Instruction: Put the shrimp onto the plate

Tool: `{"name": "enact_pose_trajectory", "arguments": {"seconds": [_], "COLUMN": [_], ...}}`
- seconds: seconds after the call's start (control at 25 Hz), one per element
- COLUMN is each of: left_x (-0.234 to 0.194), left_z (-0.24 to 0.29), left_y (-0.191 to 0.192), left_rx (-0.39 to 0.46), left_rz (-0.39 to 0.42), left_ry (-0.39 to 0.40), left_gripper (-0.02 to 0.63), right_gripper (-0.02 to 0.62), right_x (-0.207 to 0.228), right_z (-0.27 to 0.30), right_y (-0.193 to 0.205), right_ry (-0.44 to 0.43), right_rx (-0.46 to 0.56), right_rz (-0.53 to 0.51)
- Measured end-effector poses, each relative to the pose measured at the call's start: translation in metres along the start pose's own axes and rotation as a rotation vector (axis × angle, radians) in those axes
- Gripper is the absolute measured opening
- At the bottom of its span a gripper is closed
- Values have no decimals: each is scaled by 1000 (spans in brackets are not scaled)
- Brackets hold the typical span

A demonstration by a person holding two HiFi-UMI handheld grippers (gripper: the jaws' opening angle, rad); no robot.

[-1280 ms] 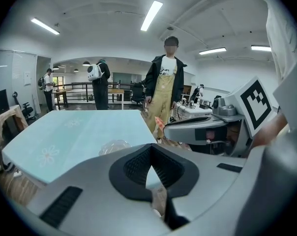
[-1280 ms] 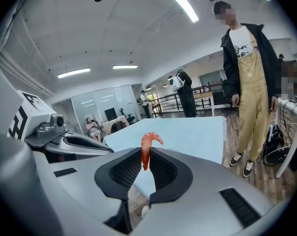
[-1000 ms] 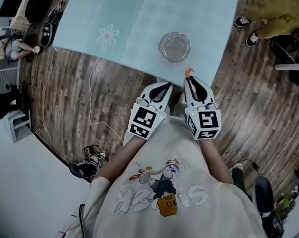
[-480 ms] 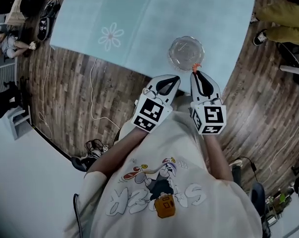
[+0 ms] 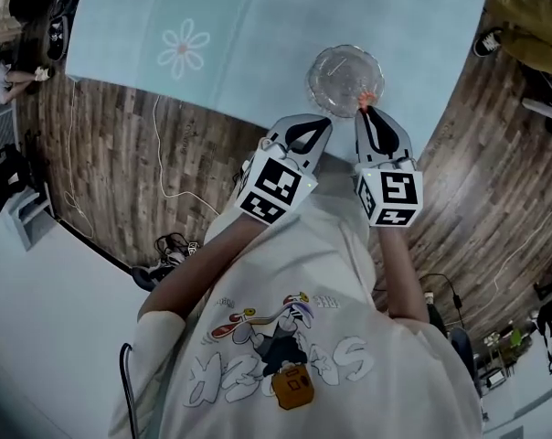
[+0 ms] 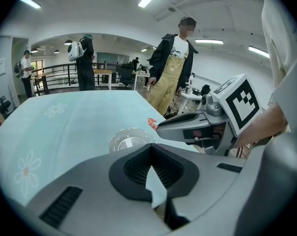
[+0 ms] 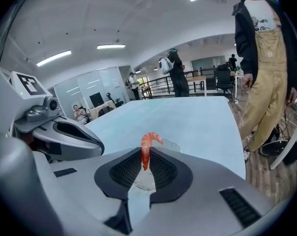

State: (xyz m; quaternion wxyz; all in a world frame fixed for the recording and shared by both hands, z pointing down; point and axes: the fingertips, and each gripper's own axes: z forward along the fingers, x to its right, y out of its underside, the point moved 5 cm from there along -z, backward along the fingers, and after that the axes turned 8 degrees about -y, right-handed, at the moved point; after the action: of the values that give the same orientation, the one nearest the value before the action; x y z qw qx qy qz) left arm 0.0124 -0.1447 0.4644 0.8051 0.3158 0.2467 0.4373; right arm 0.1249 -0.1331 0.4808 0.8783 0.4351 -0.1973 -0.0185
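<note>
An orange shrimp [image 7: 147, 149] stands pinched between the jaws of my right gripper [image 7: 145, 162], its curled tail sticking up past the tips. In the head view the shrimp [image 5: 370, 98] shows at the near right rim of a clear glass plate [image 5: 342, 78], with the right gripper [image 5: 371, 110] just behind it. The plate [image 6: 126, 139] rests near the close edge of a light blue table [image 5: 258, 26]. My left gripper [image 5: 313, 125] hovers beside the plate's near edge, shut and holding nothing [image 6: 152, 167].
Wood floor [image 5: 130, 144] with a loose white cable [image 5: 171, 186] lies left of the table. A person in yellow overalls [image 6: 173, 68] stands past the table's far side. Bags and shoes [image 5: 38, 7] sit at the upper left.
Both grippers have moved forward toward the plate. The shrimp in the right gripper has gone from short of the table edge to the plate's near rim.
</note>
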Motion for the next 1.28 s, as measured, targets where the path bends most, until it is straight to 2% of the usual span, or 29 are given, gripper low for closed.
{"name": "enact_pose_trajectory", "arguments": {"seconds": [0.4,0.56,0.76,0.96,1.16,1.28], "left_x": [-26,-24,-28,-29,-28,-22], "left_z": [40,45,50,54,42,45], "left_y": [23,36,42,40,20,28], "left_rx": [-37,-61,-75,-73,-62,-63], "left_rz": [-30,-48,-46,-52,-49,-43], "left_ry": [-16,0,-5,2,4,0], "left_gripper": [-3,-3,-3,-3,-3,-3], "right_gripper": [67,67,67,67,69,69], "right_x": [20,24,35,30,25,30], "right_z": [53,68,80,89,80,76], "right_y": [23,36,43,36,14,21], "right_ry": [-25,-58,-42,-62,-57,-51], "right_rx": [-80,-144,-205,-214,-205,-187], "right_rz": [15,41,64,53,54,53]}}
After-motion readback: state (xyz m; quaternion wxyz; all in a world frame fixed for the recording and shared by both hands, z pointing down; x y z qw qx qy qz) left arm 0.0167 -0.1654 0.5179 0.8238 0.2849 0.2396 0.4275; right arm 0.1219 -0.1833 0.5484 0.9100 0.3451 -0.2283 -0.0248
